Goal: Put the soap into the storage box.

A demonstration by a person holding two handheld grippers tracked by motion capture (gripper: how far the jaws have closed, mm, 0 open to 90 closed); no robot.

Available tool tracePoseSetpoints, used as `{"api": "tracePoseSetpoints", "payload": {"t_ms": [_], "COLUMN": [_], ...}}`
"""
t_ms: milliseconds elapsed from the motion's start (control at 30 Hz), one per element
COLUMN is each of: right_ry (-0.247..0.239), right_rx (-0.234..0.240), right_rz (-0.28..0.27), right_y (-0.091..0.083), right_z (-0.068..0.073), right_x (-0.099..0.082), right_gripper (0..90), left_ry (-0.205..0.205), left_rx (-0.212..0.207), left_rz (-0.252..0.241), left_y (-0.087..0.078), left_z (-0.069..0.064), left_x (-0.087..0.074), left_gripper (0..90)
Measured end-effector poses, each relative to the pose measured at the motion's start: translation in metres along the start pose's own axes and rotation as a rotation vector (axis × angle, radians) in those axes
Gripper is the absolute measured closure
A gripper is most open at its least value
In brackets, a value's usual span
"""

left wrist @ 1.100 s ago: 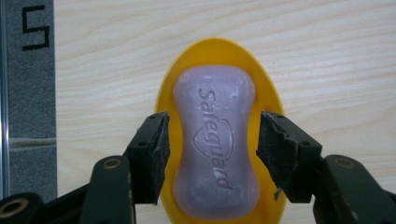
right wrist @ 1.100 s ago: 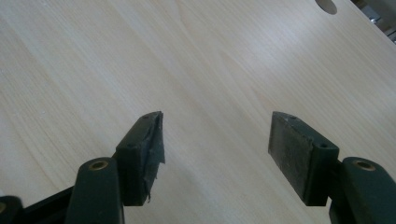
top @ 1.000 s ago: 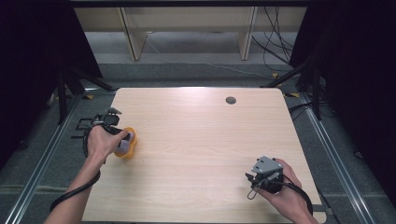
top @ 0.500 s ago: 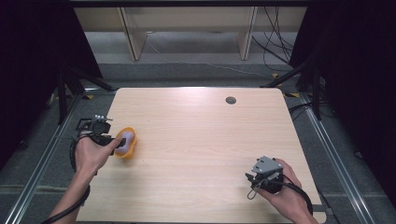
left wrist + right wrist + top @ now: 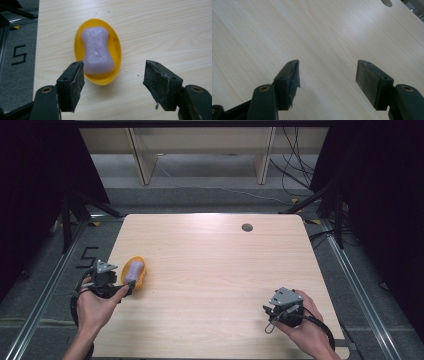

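Left gripper (image 5: 129, 287), high view: item one, carried in my left hand (image 5: 92, 307) at the near left edge of the table (image 5: 215, 270). Its tips sit just near of the yellow soap dish (image 5: 136, 271), which lies flat on the table with the lilac soap bar (image 5: 134, 270) inside it. A second ago this gripper was up against the dish; now it has backed off towards me, and the dish has stayed where it was set.

Right gripper (image 5: 268, 310), same view: item two, parked at the near right, well apart from the dish.

Left gripper view: jaws have just been opening and now stand wide, nothing between the pads; dish (image 5: 100, 52) and bar (image 5: 97, 51) lie free beyond them. Judged: release done, placement complete.

Right gripper view: jaws spread, holding nothing, bare tabletop (image 5: 324, 37) ahead.
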State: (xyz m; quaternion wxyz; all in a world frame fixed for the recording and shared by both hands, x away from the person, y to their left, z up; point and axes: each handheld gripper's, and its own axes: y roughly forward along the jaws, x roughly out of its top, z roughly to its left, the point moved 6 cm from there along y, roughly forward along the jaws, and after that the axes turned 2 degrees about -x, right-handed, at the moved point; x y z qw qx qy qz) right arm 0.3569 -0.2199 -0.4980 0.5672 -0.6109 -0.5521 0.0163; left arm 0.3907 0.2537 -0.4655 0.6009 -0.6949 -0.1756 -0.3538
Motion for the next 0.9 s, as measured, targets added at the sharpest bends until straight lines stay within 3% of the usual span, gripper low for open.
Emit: {"api": "tracePoseSetpoints", "payload": {"t_ms": [367,400,433,500,533,567,600,667,733,767,800,833,900], "right_ry": [-0.014,-0.014,-0.014,-0.016,-0.014,-0.008,-0.010,-0.019,0.009,-0.014,-0.011,-0.012,-0.001], "right_rx": [-0.007,-0.007,-0.008,-0.009,-0.002,0.001,0.000,0.000,0.002,-0.004,-0.003,-0.004,-0.007], "right_rz": [-0.010,-0.009,-0.009,-0.014,-0.007,-0.006,-0.009,-0.007,0.000,-0.012,-0.010,-0.009,-0.002], "right_y": [0.001,0.001,0.001,0.001,0.001,0.000,0.001,0.001,0.001,0.001,0.001,0.002,0.001], "right_z": [-0.002,-0.002,-0.002,-0.003,-0.003,-0.002,-0.002,-0.001,0.001,-0.001,-0.001,-0.002,-0.002], "right_x": [0.000,0.000,0.000,0.000,0.000,0.000,0.000,0.000,0.000,0.001,0.001,0.000,0.000], "right_gripper": [36.2,36.2,36.2,36.2,36.2,36.2,36.2,36.2,36.2,36.2,36.2,36.2,36.2], "left_ry": [0.017,-0.015,-0.017,-0.072,-0.063,-0.051,-0.079,-0.091,-0.085,-0.087,-0.057,-0.093,-0.090], "left_rx": [-0.048,-0.068,-0.068,-0.061,-0.072,-0.077,-0.066,-0.056,-0.051,-0.046,-0.041,-0.046,-0.044], "left_rz": [0.052,0.030,0.022,-0.049,-0.025,-0.030,-0.071,-0.082,-0.084,-0.076,-0.040,-0.069,-0.067], "left_y": [0.010,0.012,0.012,0.014,0.013,0.010,0.009,0.010,0.013,0.015,0.014,0.017,0.017], "left_z": [-0.012,-0.014,-0.014,-0.016,-0.016,-0.016,-0.018,-0.016,-0.013,-0.012,-0.007,-0.009,-0.009], "left_x": [-0.057,-0.062,-0.069,-0.079,-0.084,-0.085,-0.083,-0.082,-0.083,-0.084,-0.088,-0.087,-0.087], "left_gripper": [27.6,27.6,28.2,31.2,32.2,32.1,31.8,31.8,31.8,31.9,32.1,32.3,33.8]}}
